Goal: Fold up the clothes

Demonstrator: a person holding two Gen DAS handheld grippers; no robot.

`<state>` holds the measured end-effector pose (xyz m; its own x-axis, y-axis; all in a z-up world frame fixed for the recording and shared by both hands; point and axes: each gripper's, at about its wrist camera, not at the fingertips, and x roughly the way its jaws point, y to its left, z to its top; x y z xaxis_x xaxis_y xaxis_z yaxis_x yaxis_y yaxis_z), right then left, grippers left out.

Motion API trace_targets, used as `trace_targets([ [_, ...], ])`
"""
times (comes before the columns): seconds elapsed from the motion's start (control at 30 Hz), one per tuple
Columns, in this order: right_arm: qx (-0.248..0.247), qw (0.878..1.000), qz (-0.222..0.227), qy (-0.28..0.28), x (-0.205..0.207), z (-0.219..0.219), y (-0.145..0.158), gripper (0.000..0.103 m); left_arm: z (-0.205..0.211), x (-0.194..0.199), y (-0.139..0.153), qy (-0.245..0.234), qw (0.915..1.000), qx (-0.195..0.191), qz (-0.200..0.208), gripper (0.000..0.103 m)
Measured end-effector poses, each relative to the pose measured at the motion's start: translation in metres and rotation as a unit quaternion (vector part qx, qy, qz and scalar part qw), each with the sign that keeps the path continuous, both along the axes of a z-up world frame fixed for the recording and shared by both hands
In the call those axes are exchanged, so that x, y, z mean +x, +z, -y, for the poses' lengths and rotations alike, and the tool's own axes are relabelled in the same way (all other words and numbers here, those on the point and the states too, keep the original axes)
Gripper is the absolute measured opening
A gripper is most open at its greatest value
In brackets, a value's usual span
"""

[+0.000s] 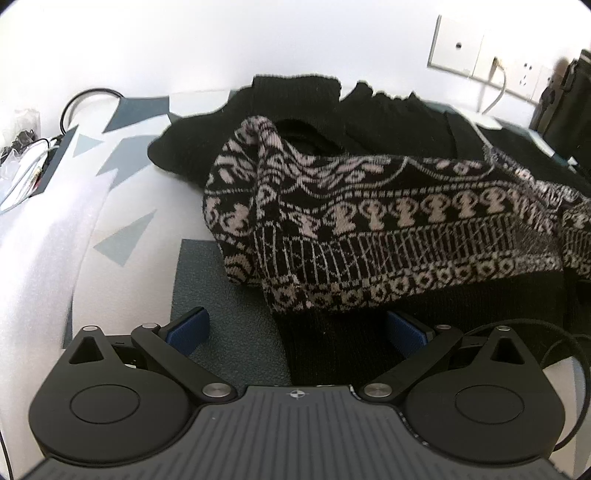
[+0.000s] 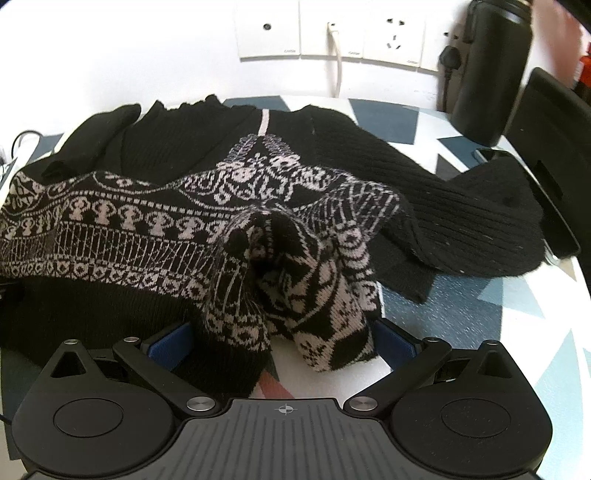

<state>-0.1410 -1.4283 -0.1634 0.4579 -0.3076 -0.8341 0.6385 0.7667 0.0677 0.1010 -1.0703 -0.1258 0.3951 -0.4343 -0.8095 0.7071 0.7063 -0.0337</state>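
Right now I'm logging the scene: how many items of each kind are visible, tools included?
Sweater: 1
Tools: 2, left tool and right tool
Black bottle: 1
Wall socket plates: 4
Total: 8

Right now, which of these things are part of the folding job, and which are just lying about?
Part of the job:
- black patterned sweater
- left tool, open
- right tool, open
- patterned table cover

Lying about:
- black bottle
- wall sockets
- black cable loop
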Motion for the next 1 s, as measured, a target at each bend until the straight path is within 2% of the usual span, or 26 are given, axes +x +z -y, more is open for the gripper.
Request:
trace_targets([
  [0.33,0.008,1.0,0.027,-0.004,-0.017,-0.016,0.012,0.102,-0.014,-0.008,0.011,0.003,0.9996,-0.024,-0.015,0.102],
  [0.83,0.009,0.999,0.032,-0.005,-0.039,-0.041,0.021,0.102,-0.034,-0.027,0.016,0.0,0.9993,-0.031,-0.02,0.102],
  [1.0,0.007,0.999,0.031,-0.006,-0.054,-0.047,0.025,0.102,-0.042,-0.039,0.024,-0.021,0.9988,-0.04,-0.019,0.102],
])
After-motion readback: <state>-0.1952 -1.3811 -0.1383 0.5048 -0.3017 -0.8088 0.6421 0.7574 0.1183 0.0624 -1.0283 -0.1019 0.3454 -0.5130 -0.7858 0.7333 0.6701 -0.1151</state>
